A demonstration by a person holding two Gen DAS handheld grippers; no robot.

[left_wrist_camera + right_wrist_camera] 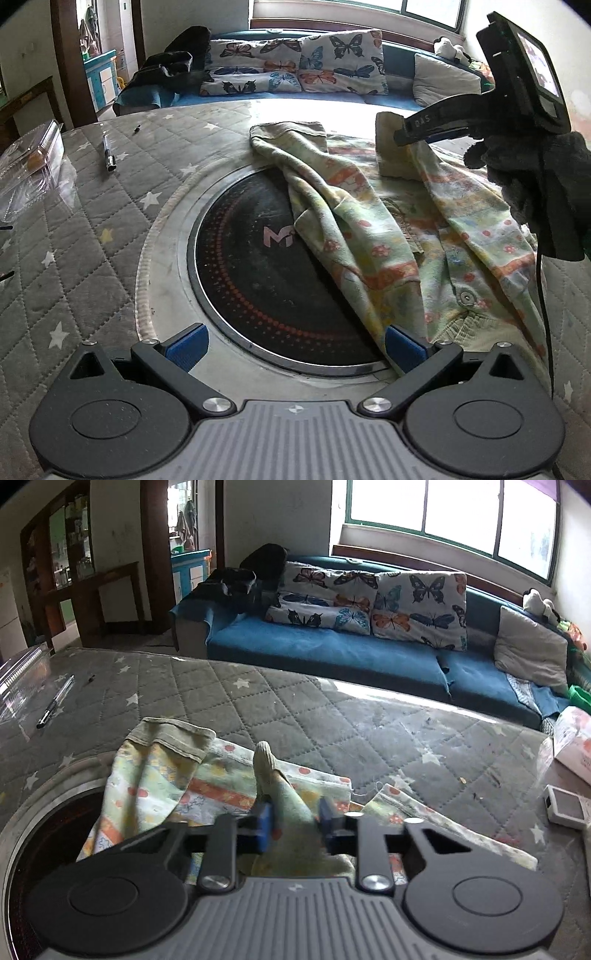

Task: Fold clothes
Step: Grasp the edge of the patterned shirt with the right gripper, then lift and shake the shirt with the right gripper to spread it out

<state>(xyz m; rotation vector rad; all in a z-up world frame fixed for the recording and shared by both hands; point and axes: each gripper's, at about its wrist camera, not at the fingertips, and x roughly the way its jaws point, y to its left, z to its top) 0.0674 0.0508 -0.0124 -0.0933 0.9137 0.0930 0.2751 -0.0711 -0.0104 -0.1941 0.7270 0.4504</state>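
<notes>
A pale green child's garment with orange and yellow print lies on the quilted table, partly over a round black hob. One sleeve stretches to the far left, its cuff flat. My left gripper is open and empty, low over the hob, its right blue pad against the garment's edge. My right gripper is shut on the other sleeve, whose cuff stands up beyond the pads. It also shows in the left wrist view, held by a gloved hand.
A pen and a clear plastic box lie on the table's left. A small white device and a pink packet sit at the right. A blue sofa with butterfly cushions stands beyond the far edge.
</notes>
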